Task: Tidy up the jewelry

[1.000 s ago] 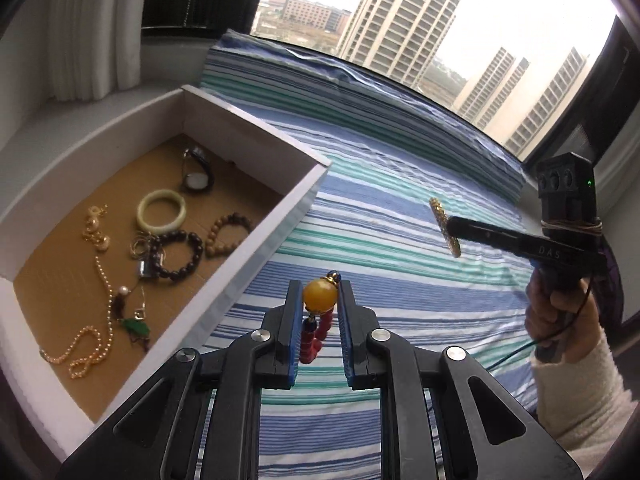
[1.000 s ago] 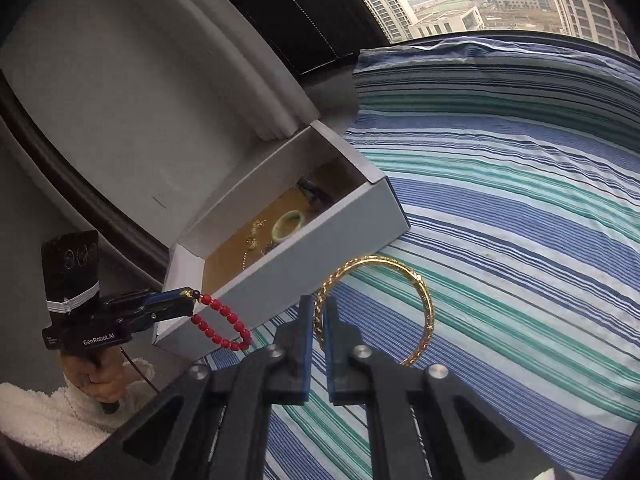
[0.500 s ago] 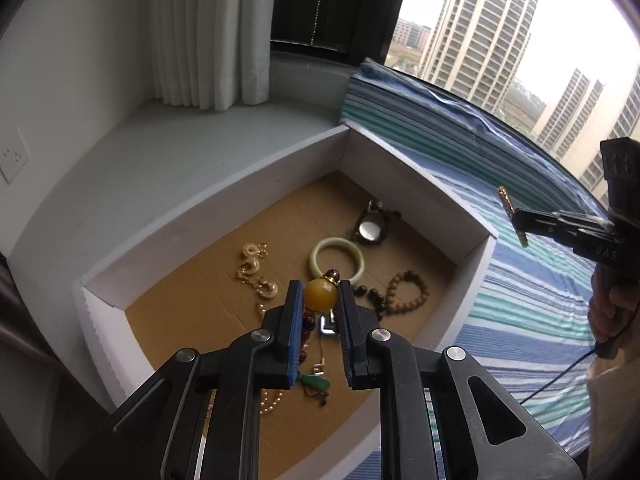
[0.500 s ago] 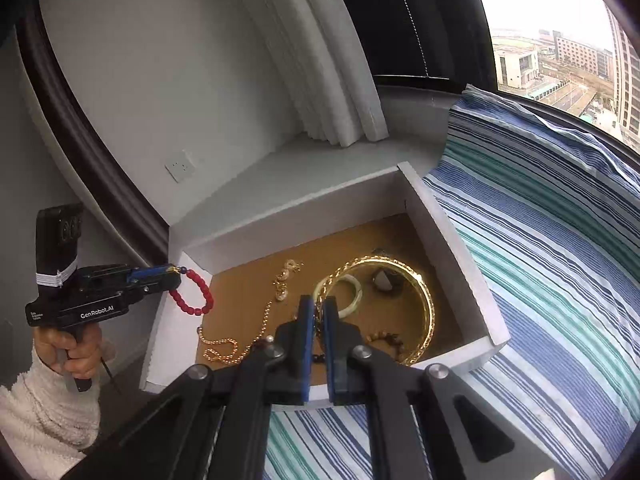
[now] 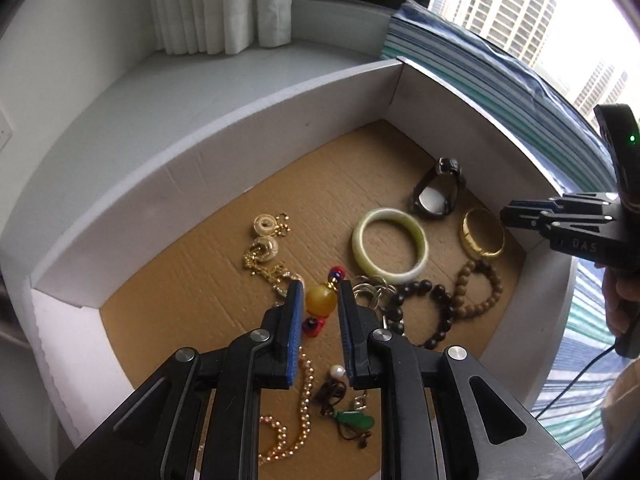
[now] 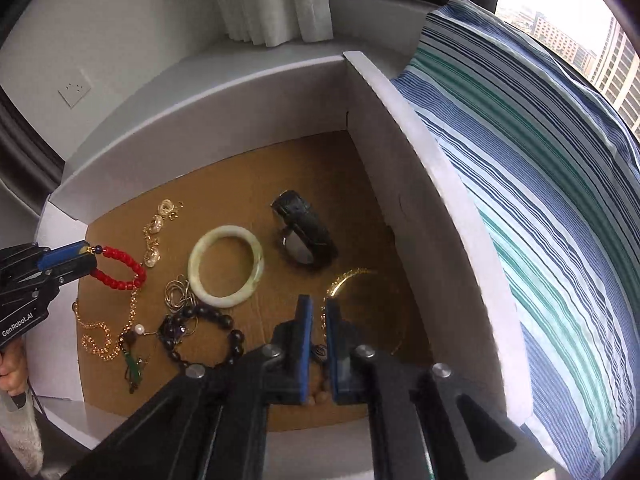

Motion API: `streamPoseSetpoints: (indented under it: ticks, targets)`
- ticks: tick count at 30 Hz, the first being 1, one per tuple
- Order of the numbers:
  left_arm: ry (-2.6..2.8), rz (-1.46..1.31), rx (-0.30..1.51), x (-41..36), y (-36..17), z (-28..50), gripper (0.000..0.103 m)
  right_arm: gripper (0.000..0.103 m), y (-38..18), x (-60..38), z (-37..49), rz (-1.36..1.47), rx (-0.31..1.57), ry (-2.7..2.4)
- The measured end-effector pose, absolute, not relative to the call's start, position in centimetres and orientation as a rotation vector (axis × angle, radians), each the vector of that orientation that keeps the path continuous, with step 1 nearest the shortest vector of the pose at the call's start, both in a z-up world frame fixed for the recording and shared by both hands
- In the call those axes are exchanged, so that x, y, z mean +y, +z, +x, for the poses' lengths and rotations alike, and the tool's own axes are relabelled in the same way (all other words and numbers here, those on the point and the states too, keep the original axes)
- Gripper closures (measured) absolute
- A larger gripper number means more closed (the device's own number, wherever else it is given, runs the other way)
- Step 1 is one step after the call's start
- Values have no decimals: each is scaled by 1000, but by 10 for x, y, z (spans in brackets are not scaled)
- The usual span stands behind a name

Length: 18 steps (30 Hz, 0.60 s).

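A white box (image 5: 168, 184) with a brown cardboard floor holds the jewelry; it also shows in the right wrist view (image 6: 404, 128). My left gripper (image 5: 319, 300) is shut on a red bead bracelet with an amber bead (image 5: 321, 300), held just above the box floor; its red beads (image 6: 120, 268) hang from the left gripper (image 6: 86, 258) in the right wrist view. My right gripper (image 6: 316, 316) is open over the box. The gold bangle (image 6: 372, 312) lies on the floor beside its fingers; in the left wrist view the bangle (image 5: 482, 234) rests under the right gripper (image 5: 506, 216).
In the box lie a pale green bangle (image 5: 390, 250), a black watch (image 5: 438, 194), dark bead bracelets (image 5: 424, 312), a tan bead bracelet (image 5: 478, 288), gold chains (image 5: 266, 248) and a green pendant (image 5: 354, 420). A striped cloth (image 6: 540, 200) lies right of the box.
Both grippers swung from the striped cloth to over the box and lowered in. The right gripper opened and the gold bangle now lies on the box floor. The left still holds the red bracelet.
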<state>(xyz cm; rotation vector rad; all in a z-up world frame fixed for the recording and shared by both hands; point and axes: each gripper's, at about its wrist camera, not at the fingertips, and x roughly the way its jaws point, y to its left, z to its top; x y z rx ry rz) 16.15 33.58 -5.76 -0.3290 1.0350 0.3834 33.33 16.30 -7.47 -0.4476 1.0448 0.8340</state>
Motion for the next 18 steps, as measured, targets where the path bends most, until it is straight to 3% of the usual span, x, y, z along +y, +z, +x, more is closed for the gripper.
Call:
streamPoseSetpoints:
  ticks: [1, 2, 4, 6, 8, 10, 18]
  targets:
    - [395, -310, 1028, 333, -55, 162, 69, 63, -75, 164, 334, -437, 1048, 830]
    - [405, -293, 1015, 330, -52, 161, 50, 56, -73, 163, 333, -421, 1038, 824]
    - [444, -250, 974, 323, -42, 157, 28, 52, -64, 156, 328, -386, 1007, 826]
    - [482, -200, 933, 312, -31, 151, 19, 48, -51, 146, 319, -355, 976, 832]
    - [518, -172, 894, 299, -19, 143, 7, 37, -36, 134, 305, -329, 929, 830]
    - [563, -176, 839, 286, -4, 131, 2, 29, -21, 121, 287, -316, 875, 832]
    - [746, -250, 708, 248, 39, 76, 1, 28, 11, 94, 218, -325, 767, 857]
